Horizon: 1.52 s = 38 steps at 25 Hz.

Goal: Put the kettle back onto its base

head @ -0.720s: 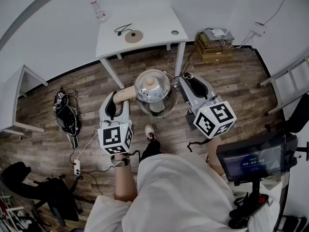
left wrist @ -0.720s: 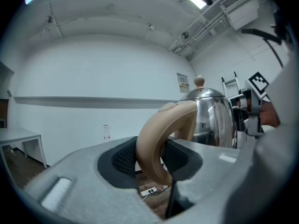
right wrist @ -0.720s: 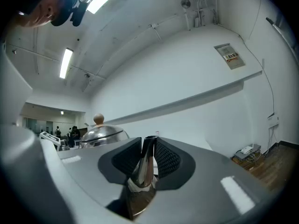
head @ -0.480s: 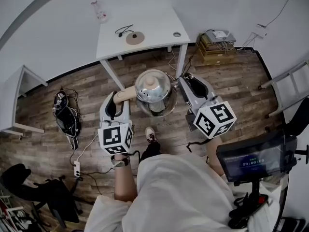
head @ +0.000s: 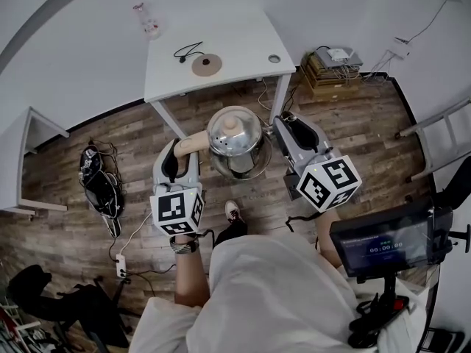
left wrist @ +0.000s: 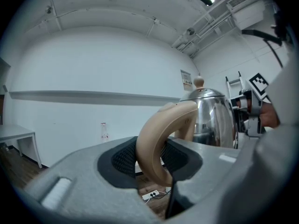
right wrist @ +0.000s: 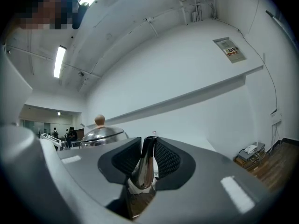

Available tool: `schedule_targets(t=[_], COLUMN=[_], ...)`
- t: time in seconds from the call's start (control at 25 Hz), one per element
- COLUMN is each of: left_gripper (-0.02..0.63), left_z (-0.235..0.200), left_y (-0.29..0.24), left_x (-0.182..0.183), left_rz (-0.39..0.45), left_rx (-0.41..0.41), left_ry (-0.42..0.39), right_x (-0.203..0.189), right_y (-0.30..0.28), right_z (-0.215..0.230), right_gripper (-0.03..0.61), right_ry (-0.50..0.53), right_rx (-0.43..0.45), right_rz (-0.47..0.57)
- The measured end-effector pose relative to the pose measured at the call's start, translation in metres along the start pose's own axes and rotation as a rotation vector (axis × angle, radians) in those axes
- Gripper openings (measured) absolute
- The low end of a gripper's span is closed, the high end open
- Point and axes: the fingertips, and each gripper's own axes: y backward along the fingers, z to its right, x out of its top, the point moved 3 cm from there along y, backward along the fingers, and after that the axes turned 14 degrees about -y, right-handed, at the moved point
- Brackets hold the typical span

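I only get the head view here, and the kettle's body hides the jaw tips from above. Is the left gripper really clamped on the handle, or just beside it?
Observer: Clamped. In the left gripper view, the left gripper has its pads pressed on both sides of the tan handle, with the kettle beyond.
Operator: And the right one, what has it got?
Observer: The right gripper view shows the right gripper shut on the chrome spout, pinched from both sides.
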Motion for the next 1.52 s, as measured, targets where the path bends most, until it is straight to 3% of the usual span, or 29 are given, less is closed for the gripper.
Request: schedule_targets(t=[0.52, 0.8, 1.52], left_gripper=[0.149, 0.149, 0.149], left_z=[-0.061, -0.120, -0.122], left_y=[-0.083, -0.139, -0.140], left_x=[0.002, -0.028, -0.023], left_rz=[-0.001, -0.029, -0.032], left_rx=[-0.042, -0.063, -0.056], left_ry=[-0.008, 0.002, -0.010], right_x=[0.015, -0.002, -0.002], right_y=[-0.092, -0.179, -0.182], right_z=[0.019, 0.026, 0.029], right_gripper=[0.092, 0.094, 0.095], right_ry=[-0.023, -0.034, -0.056], right_rx=[-0.050, -0.079, -0.089], right_rz=[0.005, -0.025, -0.029])
